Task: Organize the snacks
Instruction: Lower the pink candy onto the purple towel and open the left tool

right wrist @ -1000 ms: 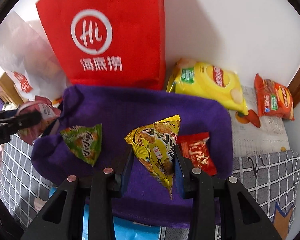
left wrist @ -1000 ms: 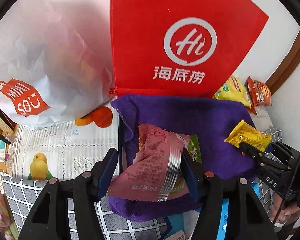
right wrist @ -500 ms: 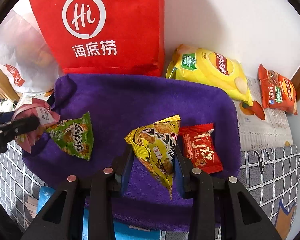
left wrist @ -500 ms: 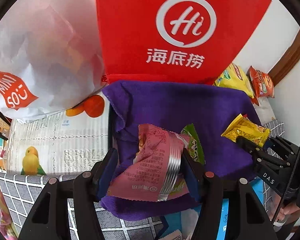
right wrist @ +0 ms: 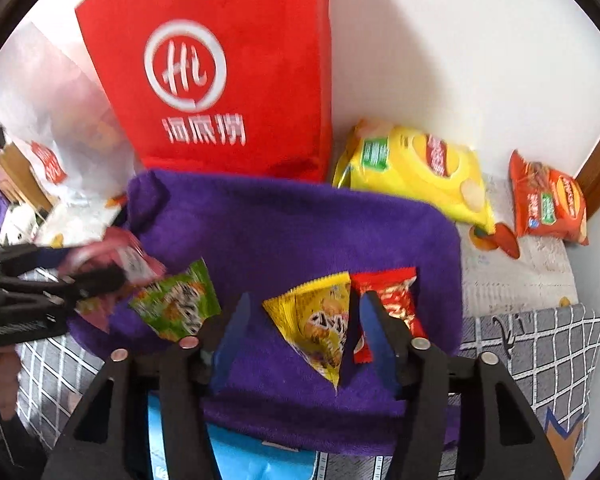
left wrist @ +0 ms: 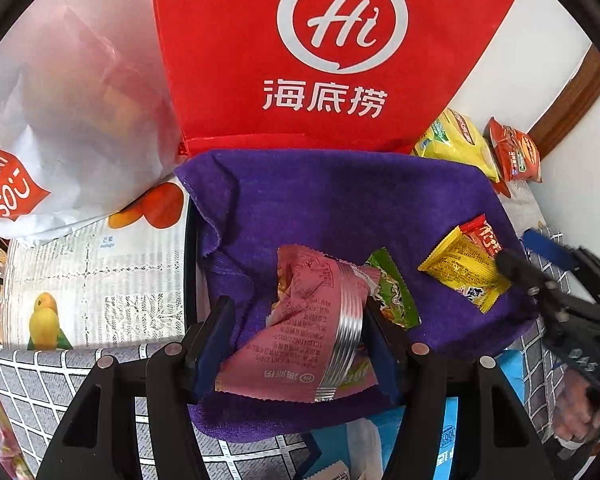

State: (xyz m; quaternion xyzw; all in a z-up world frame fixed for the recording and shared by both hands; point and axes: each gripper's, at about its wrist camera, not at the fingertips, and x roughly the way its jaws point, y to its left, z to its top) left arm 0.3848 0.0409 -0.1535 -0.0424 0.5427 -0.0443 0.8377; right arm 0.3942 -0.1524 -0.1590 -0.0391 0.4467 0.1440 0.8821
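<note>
In the left wrist view, the left gripper fills the lower centre of the frame, its jaws closed on a crumpled pink snack packet that hangs over the near edge of a purple cloth. Just right of the packet, a green snack packet lies on the cloth, partly hidden behind it.

In the right wrist view, which is blurred, the right gripper sits at lower centre with its jaws spread apart. A yellow triangular packet lies on the cloth between them, close against the right finger and clear of the left one. A red packet lies just beside it, to its right.

A red bag with a white logo stands upright behind the cloth at the top of the frame. A large yellow chip bag and an orange-red snack bag lie at the right of the frame, off the cloth, near the white wall. A white plastic bag occupies the upper left.
</note>
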